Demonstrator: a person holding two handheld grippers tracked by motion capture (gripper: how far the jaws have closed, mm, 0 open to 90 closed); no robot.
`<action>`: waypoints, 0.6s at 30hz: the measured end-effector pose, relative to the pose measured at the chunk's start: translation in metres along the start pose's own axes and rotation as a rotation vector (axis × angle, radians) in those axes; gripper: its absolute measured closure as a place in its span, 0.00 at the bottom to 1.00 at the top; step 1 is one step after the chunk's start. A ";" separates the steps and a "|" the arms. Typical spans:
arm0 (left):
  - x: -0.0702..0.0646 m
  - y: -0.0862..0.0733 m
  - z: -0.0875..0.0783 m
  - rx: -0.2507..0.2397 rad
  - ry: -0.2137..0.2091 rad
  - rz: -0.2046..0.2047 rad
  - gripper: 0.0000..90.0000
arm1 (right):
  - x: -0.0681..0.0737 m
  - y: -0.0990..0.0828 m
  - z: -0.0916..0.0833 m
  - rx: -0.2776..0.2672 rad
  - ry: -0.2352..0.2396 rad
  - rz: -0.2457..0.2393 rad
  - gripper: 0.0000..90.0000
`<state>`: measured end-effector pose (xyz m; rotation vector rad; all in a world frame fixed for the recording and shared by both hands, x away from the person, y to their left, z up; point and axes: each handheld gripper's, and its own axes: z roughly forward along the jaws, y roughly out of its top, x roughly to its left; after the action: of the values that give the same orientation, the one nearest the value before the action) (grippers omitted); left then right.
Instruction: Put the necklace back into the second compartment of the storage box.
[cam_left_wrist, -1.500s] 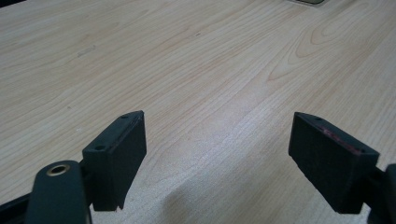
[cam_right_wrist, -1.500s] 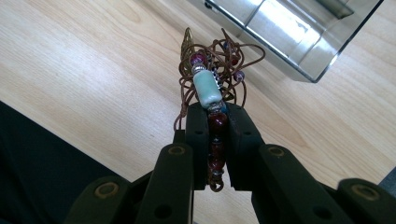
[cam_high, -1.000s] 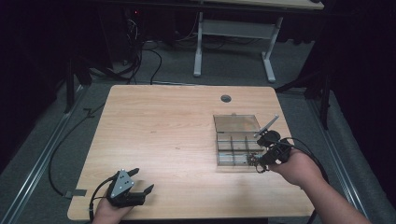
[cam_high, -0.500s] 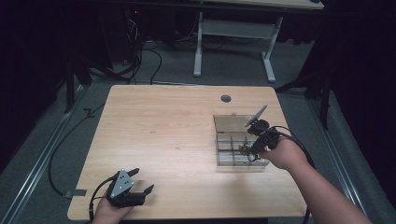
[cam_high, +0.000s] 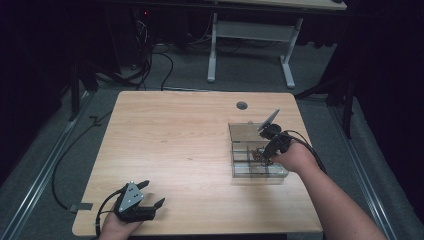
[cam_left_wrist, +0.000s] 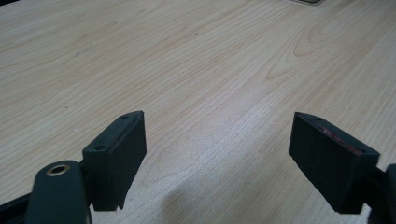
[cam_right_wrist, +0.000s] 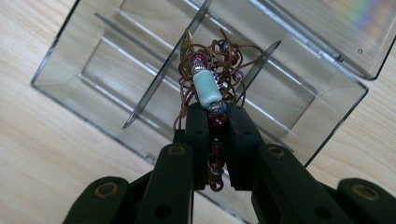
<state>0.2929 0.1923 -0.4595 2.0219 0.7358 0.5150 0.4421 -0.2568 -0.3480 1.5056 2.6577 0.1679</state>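
The wooden table (cam_high: 190, 150) carries one thing of note, a clear plastic organizer box (cam_high: 257, 156) with its lid (cam_right_wrist: 327, 28) thrown back and its inside split by thin dividers (cam_right_wrist: 154, 88). The work in hand looks to be putting a beaded bracelet (cam_right_wrist: 210, 88) into that box, and it seems about midway: the piece is picked up and brought over the open compartments, but it is not yet set down or let go. The right gripper (cam_right_wrist: 218, 116) has its jaws clamped on the bracelet, dark red beads pinched between the pads, while a pale green bead, smaller purple beads and loops of brown cord hang just beyond the jaw tips, above the box's middle compartments; whether the dangling cord touches a divider I cannot tell. What is left, by my reading, is to lower it into one compartment, part the jaws and draw back, and perhaps shut the lid. The left gripper (cam_left_wrist: 215, 158) sits low over bare wood with its jaws wide apart and nothing between them, well away from the box. Against the high view of a second ago, the right gripper (cam_high: 265, 150) has moved from the box's right edge inward over the compartments and lower, grip unchanged; the left one (cam_high: 137, 202) has stayed put at the near left corner.
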 end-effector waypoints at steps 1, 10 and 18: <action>0.000 0.000 0.000 0.000 0.000 0.000 0.22 | 0.000 0.000 0.000 0.000 0.000 0.000 0.90; 0.000 0.000 0.000 0.001 -0.001 0.000 0.22 | -0.009 0.012 0.016 0.028 0.000 0.004 0.90; 0.000 0.000 0.000 0.001 -0.002 0.001 0.22 | -0.011 0.021 0.028 0.056 -0.016 0.034 0.90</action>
<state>0.2930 0.1923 -0.4595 2.0236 0.7335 0.5129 0.4689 -0.2541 -0.3729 1.5618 2.6473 0.0834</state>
